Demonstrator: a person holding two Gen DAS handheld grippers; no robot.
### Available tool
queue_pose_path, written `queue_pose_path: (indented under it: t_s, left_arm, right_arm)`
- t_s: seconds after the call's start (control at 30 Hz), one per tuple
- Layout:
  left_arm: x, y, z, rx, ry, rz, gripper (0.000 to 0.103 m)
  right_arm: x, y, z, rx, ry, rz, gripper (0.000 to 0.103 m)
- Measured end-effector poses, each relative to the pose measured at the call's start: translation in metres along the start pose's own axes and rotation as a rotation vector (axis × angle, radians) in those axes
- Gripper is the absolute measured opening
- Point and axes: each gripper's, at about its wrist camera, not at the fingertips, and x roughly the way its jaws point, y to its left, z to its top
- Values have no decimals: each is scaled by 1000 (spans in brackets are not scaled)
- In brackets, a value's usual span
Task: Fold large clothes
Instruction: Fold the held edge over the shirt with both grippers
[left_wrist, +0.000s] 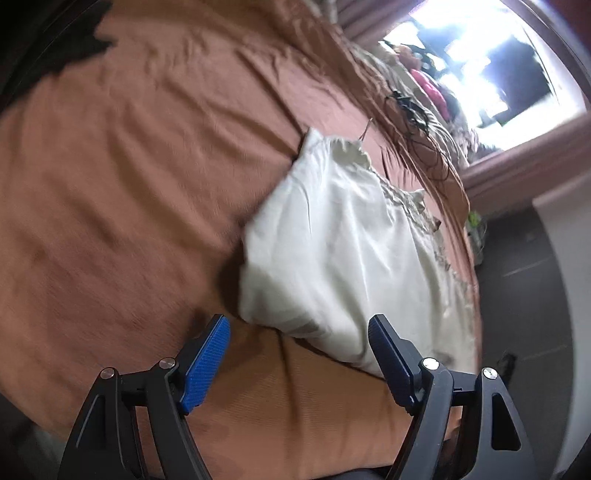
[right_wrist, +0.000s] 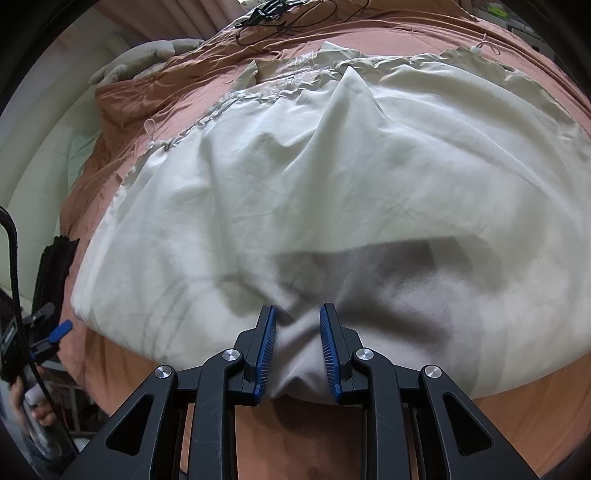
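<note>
A large white garment (right_wrist: 314, 192) lies spread and partly folded on a brown bedspread (right_wrist: 122, 99). My right gripper (right_wrist: 297, 314) has its blue pads on either side of a bunched fold at the garment's near edge, with cloth pinched between them. In the left wrist view the same white garment (left_wrist: 332, 251) lies ahead and to the right. My left gripper (left_wrist: 301, 323) is open and empty, hovering over the brown bedspread (left_wrist: 129, 184) just short of the garment's near corner. The left gripper also shows at the left edge of the right wrist view (right_wrist: 55, 334), held in a hand.
Black cables (right_wrist: 280, 18) lie at the far side of the bed. A dark cloth (left_wrist: 55, 40) lies at the bed's far corner. A bright window (left_wrist: 491, 59) and curtains stand beyond the bed. Dark floor (left_wrist: 528, 295) lies beside the bed edge.
</note>
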Motion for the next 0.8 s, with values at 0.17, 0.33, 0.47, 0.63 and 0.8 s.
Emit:
queue_pose_path:
  t_s: [0.17, 0.33, 0.47, 0.63, 0.8]
  left_arm:
    - [24, 2, -10, -115, 44, -98, 78]
    - [43, 11, -5, -189, 25, -105, 62]
    - [43, 16, 0, -191, -35, -36, 33]
    - [27, 4, -3, -87, -126, 19, 19]
    - [28, -13, -8, 49, -156, 126, 23]
  right_arm:
    - [0, 1, -1, -10, -2, 0, 24]
    - [1, 0, -1, -12, -1, 1, 24]
    - [0, -1, 0, -12, -2, 5, 24]
    - [1, 1, -1, -26, -5, 4, 24]
    - [2, 1, -2, -31, -4, -11, 24]
